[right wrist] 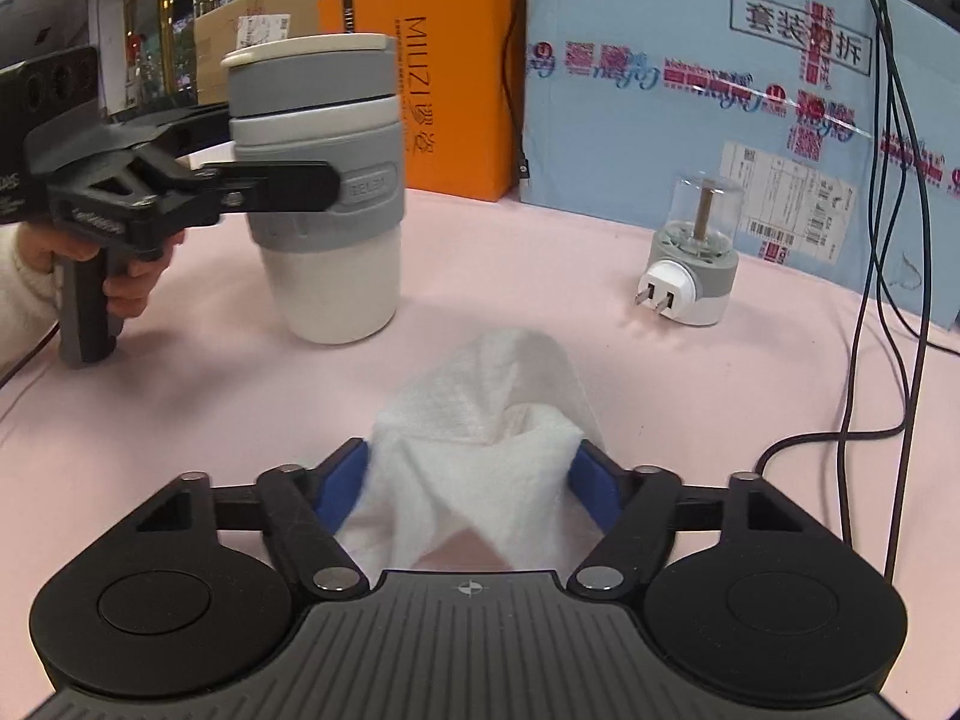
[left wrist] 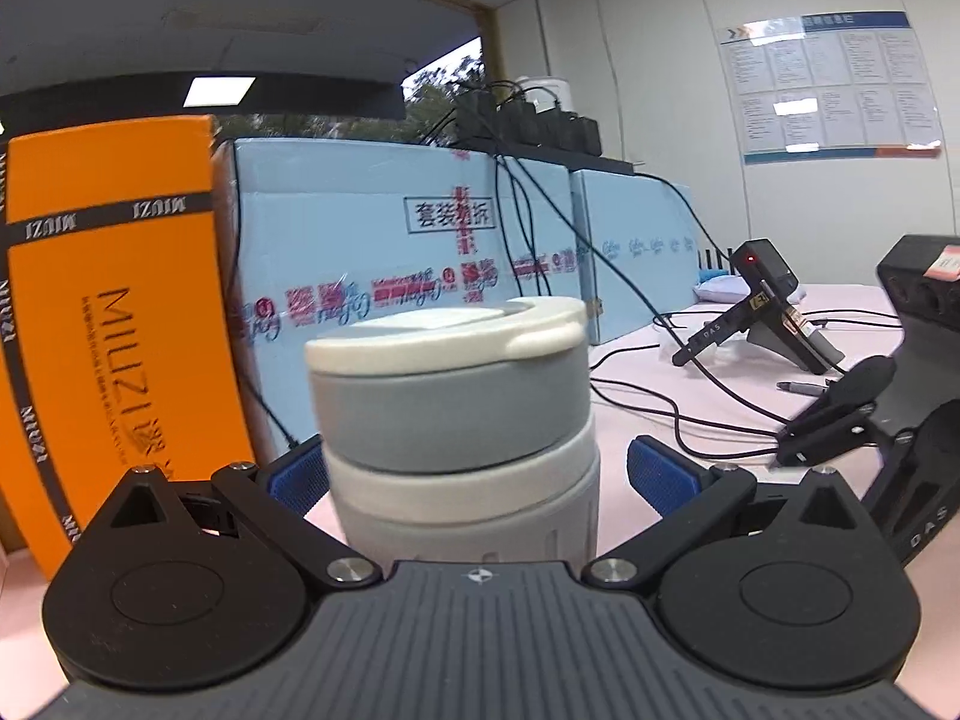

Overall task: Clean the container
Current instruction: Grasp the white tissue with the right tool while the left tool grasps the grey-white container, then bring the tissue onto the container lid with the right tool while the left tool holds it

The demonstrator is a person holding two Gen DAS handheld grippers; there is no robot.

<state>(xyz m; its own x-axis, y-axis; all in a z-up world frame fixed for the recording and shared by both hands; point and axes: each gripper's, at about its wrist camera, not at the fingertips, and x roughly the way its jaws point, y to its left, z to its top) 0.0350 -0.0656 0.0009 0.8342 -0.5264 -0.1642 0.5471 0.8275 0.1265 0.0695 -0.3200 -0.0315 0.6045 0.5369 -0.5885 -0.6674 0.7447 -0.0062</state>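
Observation:
A grey-and-white lidded cup (left wrist: pixel 456 420) stands upright on the pink table (right wrist: pixel 180 420). My left gripper (left wrist: pixel 477 474) sits around its grey band: the left blue pad is against the cup, and a narrow gap shows at the right pad (left wrist: pixel 660 477). In the right wrist view the cup (right wrist: pixel 324 180) is at upper left, with the left gripper (right wrist: pixel 324 174) reaching in from the left, held by a hand (right wrist: pixel 129 282). My right gripper (right wrist: pixel 471 480) is shut on a crumpled white cloth (right wrist: pixel 486 408), low over the table and well short of the cup.
An orange box (right wrist: pixel 420 60) and a blue box (right wrist: pixel 720 90) stand close behind the cup. A small grey plug-in device with a clear dome (right wrist: pixel 696 258) stands at the right. Black cables (right wrist: pixel 870 300) trail over the table. Black gear (left wrist: pixel 774 300) sits at the far right.

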